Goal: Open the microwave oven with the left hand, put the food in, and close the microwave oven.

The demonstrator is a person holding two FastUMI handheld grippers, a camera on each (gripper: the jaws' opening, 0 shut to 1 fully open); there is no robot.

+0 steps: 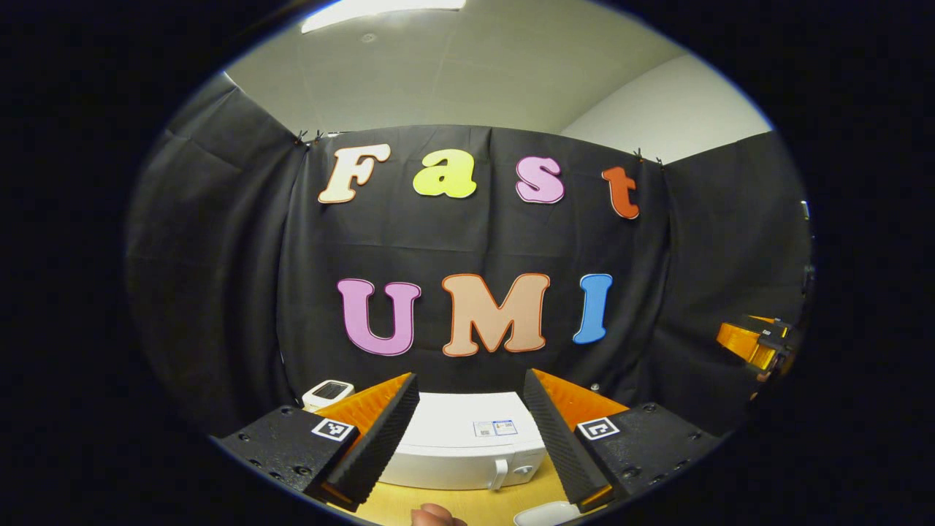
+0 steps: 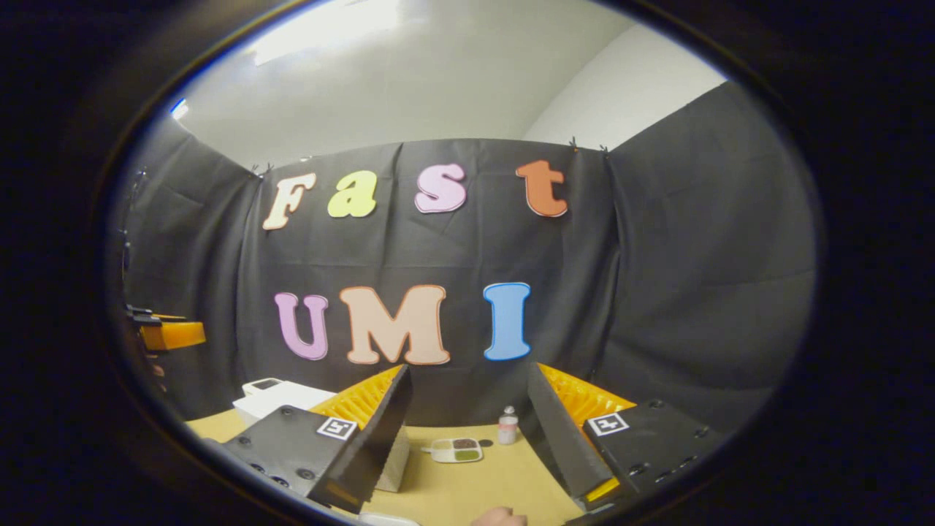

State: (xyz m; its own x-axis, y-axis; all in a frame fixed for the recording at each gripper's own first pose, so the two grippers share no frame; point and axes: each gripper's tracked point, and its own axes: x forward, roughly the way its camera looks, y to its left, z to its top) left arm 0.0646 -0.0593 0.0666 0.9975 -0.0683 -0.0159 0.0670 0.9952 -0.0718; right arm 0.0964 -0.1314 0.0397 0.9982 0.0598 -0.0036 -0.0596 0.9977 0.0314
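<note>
The white microwave oven (image 1: pixel 467 438) stands on the wooden table (image 1: pixel 467 504) below and ahead of my left gripper (image 1: pixel 470 376). Its door is shut, and the white handle (image 1: pixel 500 473) is on the front right. The left gripper is open, nothing between its fingers, raised above the microwave. My right gripper (image 2: pixel 469 367) is open and empty too, held above the table (image 2: pixel 482 489). From there the microwave (image 2: pixel 281 398) lies to the left. A white dish edge (image 1: pixel 548 515) and a pinkish rounded thing (image 1: pixel 434 516) peek in at the bottom, too cut off to identify.
A small white device (image 1: pixel 327 393) sits behind the microwave on the left. A small divided tray (image 2: pixel 454 449) and a little bottle (image 2: pixel 507 426) stand near the back wall. The other gripper (image 1: pixel 756 343) hangs far right in the left gripper view.
</note>
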